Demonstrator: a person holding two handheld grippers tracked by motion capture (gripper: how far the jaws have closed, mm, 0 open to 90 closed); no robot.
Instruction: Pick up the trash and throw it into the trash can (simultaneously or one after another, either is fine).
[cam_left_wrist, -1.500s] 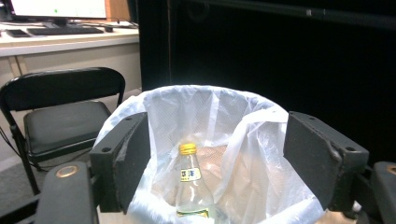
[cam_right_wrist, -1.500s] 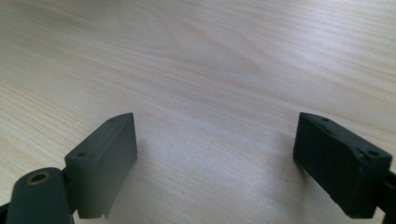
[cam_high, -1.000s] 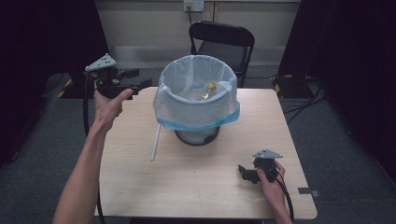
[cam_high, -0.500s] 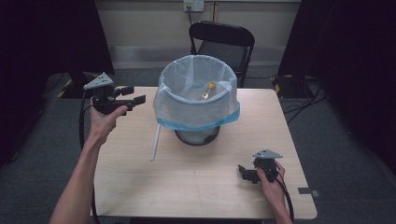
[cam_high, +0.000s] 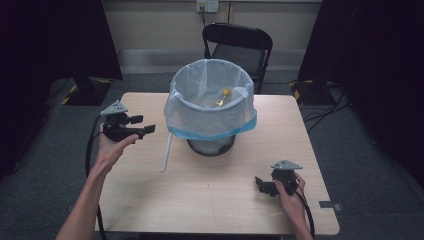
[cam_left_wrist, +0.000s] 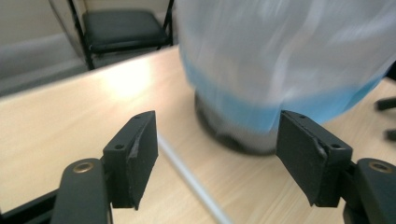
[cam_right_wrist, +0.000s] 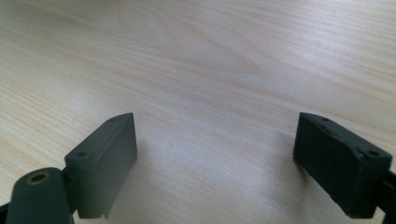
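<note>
A bin lined with a white bag with a blue hem (cam_high: 212, 107) stands mid-table, and a small yellow thing (cam_high: 222, 96) lies inside it. A white strip (cam_high: 166, 151) hangs from the bag down to the table. At the table's left edge, my left gripper (cam_high: 145, 131) points toward the bin; it is open, its jaws have just been closing a little, and nothing is between them. In the left gripper view the bin (cam_left_wrist: 289, 70) is ahead and the strip (cam_left_wrist: 191, 179) runs below my left gripper (cam_left_wrist: 215, 158). My right gripper (cam_high: 260, 184) rests open at the front right, over bare wood (cam_right_wrist: 215, 154).
The wooden table (cam_high: 150, 210) has bare room in front of the bin and between the two hands. A black folding chair (cam_high: 237, 45) stands behind the far edge. Cables trail from both grippers off the near side.
My left hand has come down and toward the near side with its gripper, from beside the bin's rim to low over the table's left edge. The right gripper has kept still.
</note>
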